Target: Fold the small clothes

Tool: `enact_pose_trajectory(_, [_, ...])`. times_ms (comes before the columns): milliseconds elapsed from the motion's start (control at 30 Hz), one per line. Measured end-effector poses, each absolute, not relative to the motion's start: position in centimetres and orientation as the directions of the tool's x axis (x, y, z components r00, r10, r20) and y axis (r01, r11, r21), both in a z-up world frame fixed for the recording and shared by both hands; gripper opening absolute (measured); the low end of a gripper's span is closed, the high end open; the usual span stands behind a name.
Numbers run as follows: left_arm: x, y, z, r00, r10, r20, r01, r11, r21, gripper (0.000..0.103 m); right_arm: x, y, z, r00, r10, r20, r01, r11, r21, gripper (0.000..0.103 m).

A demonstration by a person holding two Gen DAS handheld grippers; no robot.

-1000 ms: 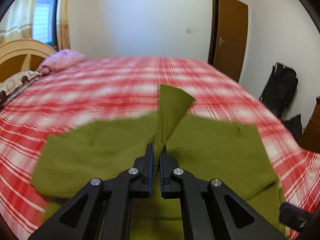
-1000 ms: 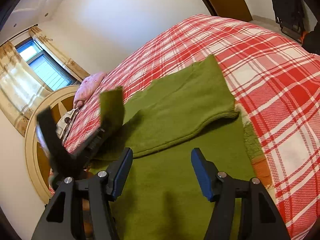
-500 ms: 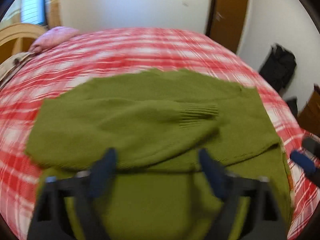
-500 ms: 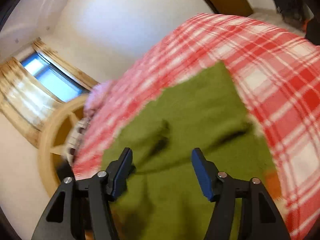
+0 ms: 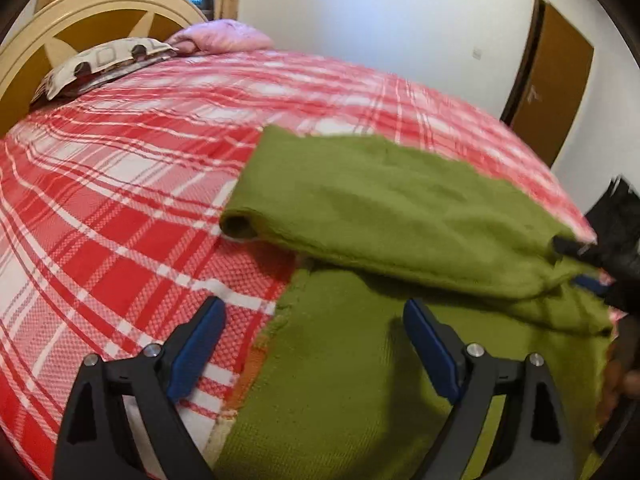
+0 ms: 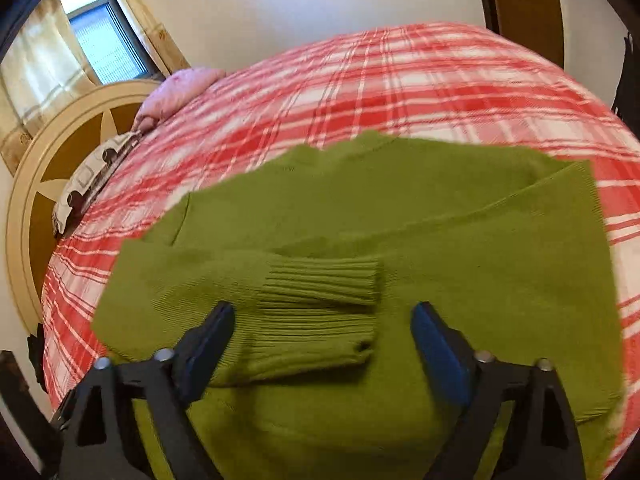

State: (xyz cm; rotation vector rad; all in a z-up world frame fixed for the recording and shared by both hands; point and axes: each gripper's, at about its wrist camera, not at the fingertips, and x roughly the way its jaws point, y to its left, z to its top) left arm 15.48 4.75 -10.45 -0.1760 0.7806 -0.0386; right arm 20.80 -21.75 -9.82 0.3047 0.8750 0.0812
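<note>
A green knitted sweater (image 6: 460, 248) lies flat on the red plaid bedspread (image 5: 100, 200). Both sleeves are folded across its body, and their ribbed cuffs (image 6: 320, 280) lie side by side. My right gripper (image 6: 322, 344) hovers over the nearer cuff; its jaws are opening and its pads press on nothing. My left gripper (image 5: 316, 336) stands open above the sweater's (image 5: 360, 380) left side edge, where knit meets bedspread. The folded sleeve (image 5: 380, 220) lies just beyond it. The right gripper's black fingers (image 5: 576, 247) show blurred at the right edge of the left wrist view.
A cream and brown headboard (image 5: 80, 4) stands at the far left with a patterned pillow (image 5: 100, 64) and a pink pillow (image 5: 224, 38). A brown door (image 5: 556, 80) is at the back right, and a curtained window (image 6: 100, 36) is behind the headboard. Plaid bedspread stretches beyond the sweater.
The left gripper let go of the sleeve cuff and opened; the sleeve now lies across the sweater. That gripper swung to the sweater's left edge. The right gripper opened wider and moved over the cuffs.
</note>
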Motion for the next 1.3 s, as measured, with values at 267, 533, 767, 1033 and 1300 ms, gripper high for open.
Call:
enact_pose_trajectory(267, [15.6, 4.6, -10.7, 0.73, -0.084, -0.679, -0.058, 0.981, -0.184, 0.093, 21.5, -19.2, -9.2, 0.644, 0.097, -0.759, 0.017, 0.99, 0.141, 0.014])
enact_pose_trajectory(533, [15.4, 6.2, -10.8, 0.748, -0.147, -0.647, -0.058, 0.957, -0.284, 0.094, 20.1, -20.5, -0.9, 0.801, -0.001, -0.598, 0.008, 1.0, 0.008, 0.014])
enact_pose_trajectory(767, [15.7, 5.4, -10.9, 0.741, -0.108, -0.663, -0.072, 0.969, -0.238, 0.094, 20.2, -26.2, -1.9, 0.782, -0.111, -0.613, 0.087, 0.994, -0.069, 0.014])
enact_pose_trajectory(1033, [15.8, 5.1, -11.0, 0.734, -0.084, -0.674, -0.077, 0.976, -0.205, 0.094, 21.1, -28.9, -9.3, 0.674, -0.132, -0.727, 0.11, 0.991, -0.077, 0.025])
enact_pose_trajectory(1300, [16.0, 4.4, -11.2, 0.721, -0.068, -0.69, -0.062, 0.985, -0.162, 0.1, 16.2, -35.1, -6.3, 0.646, -0.359, -0.674, 0.413, 0.907, -0.087, 0.048])
